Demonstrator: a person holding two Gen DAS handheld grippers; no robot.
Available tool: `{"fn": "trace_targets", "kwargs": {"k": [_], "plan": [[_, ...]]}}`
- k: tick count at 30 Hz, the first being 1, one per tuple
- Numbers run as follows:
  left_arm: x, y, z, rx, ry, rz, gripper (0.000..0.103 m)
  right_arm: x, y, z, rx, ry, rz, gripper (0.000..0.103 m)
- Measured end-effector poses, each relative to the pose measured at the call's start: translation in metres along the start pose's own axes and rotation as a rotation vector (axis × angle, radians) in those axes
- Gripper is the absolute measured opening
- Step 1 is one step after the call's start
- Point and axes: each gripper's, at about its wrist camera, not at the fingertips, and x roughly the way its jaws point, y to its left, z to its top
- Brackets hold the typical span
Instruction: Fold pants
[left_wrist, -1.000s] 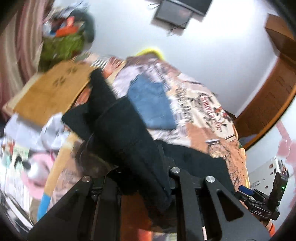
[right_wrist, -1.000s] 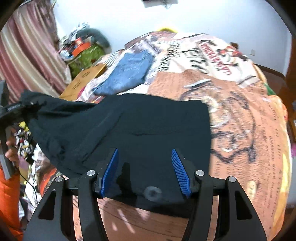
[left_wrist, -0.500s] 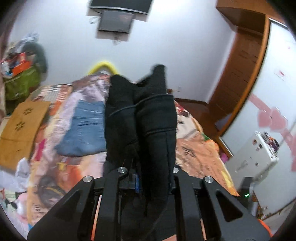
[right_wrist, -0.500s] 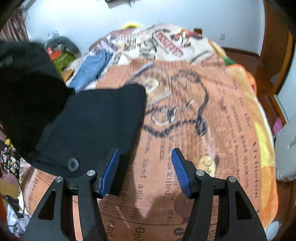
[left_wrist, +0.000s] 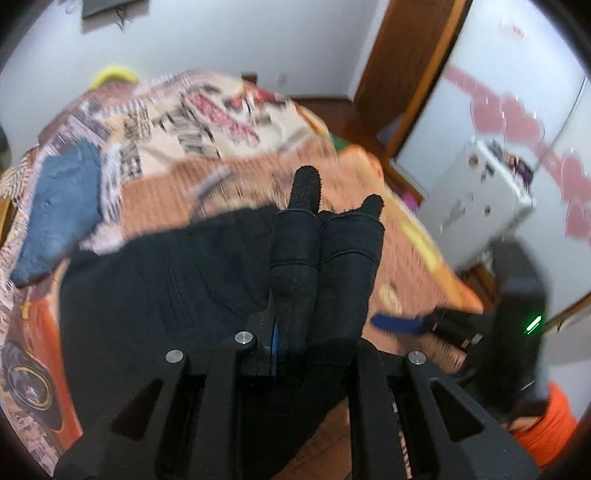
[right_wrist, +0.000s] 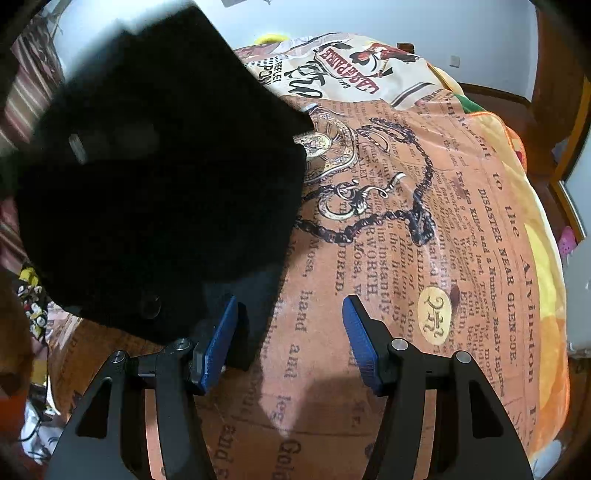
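The black pants (left_wrist: 155, 295) lie on the printed bedspread (left_wrist: 229, 122). My left gripper (left_wrist: 314, 332) is shut on a bunched end of the black pants and holds it over the flat part of the garment. In the right wrist view the pants (right_wrist: 159, 192) fill the left side, with a button near the lower edge. My right gripper (right_wrist: 290, 332) is open and empty, low over the bedspread (right_wrist: 424, 240) just right of the pants' edge. The right gripper also shows in the left wrist view (left_wrist: 402, 323).
Folded blue jeans (left_wrist: 59, 206) lie on the bed's left side. A white appliance (left_wrist: 476, 199) and a wooden door (left_wrist: 410, 74) stand to the right of the bed. Clutter lies on the floor at the left (right_wrist: 33, 302).
My left gripper has carried the held end of the pants down and across over the flat part. My right gripper has moved right, off the pants, and stays open.
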Motion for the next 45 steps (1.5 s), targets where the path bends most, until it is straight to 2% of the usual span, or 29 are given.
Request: {"fn": "trace_targets", "kwargs": {"k": [3,10,12,13,14,15,16,17,20,25,28,31,33,37,41,45], "plan": [[0.007,0.0,-0.014,0.007,0.051,0.004,0.013,-0.004,-0.003,-0.004,0.028,-0.005,0.008,0.055],[-0.009,0.002,-0.014,0.023,0.077,0.029,0.018,-0.011,-0.001,-0.007,0.033,-0.002,-0.003,0.055],[-0.014,0.005,-0.013,0.014,0.08,0.019,0.022,-0.013,0.001,-0.008,0.028,-0.002,-0.007,0.055],[-0.018,0.008,-0.013,0.003,0.08,-0.007,0.037,-0.014,0.002,-0.008,0.025,-0.003,-0.008,0.055],[-0.022,0.01,-0.012,-0.009,0.072,-0.025,0.063,-0.013,0.002,-0.007,0.023,-0.002,-0.009,0.055],[-0.028,0.011,-0.013,-0.024,0.054,-0.039,0.074,-0.014,0.003,-0.007,0.02,-0.001,-0.009,0.055],[-0.039,0.013,-0.014,-0.045,-0.004,-0.049,0.082,-0.014,0.004,-0.007,0.017,-0.001,-0.01,0.055],[-0.047,0.014,-0.014,-0.049,-0.043,-0.049,0.084,-0.014,0.005,-0.007,0.014,0.0,-0.009,0.055],[-0.062,0.018,-0.007,-0.033,-0.073,-0.025,0.084,-0.013,0.009,-0.009,0.001,0.016,-0.023,0.055],[-0.065,0.064,0.014,-0.079,-0.11,0.124,0.085,-0.013,0.016,-0.014,-0.012,0.025,-0.009,0.055],[-0.045,0.113,0.032,-0.124,-0.079,0.271,0.085,-0.014,0.019,-0.016,-0.011,0.029,0.006,0.055],[-0.019,0.156,0.045,-0.148,-0.02,0.36,0.085,-0.012,0.024,-0.016,-0.014,0.038,0.029,0.055],[-0.003,0.181,0.052,-0.178,0.022,0.392,0.085,-0.01,0.029,-0.016,-0.024,0.041,0.042,0.055],[0.032,0.218,0.054,-0.207,0.104,0.407,0.085,-0.004,0.038,-0.013,-0.046,0.049,0.058,0.055],[0.06,0.23,0.041,-0.182,0.198,0.406,0.085,0.005,0.043,-0.005,-0.08,0.049,0.051,0.055],[0.062,0.23,0.022,-0.182,0.184,0.403,0.085,0.011,0.036,0.007,-0.086,0.051,0.051,0.055]]}}
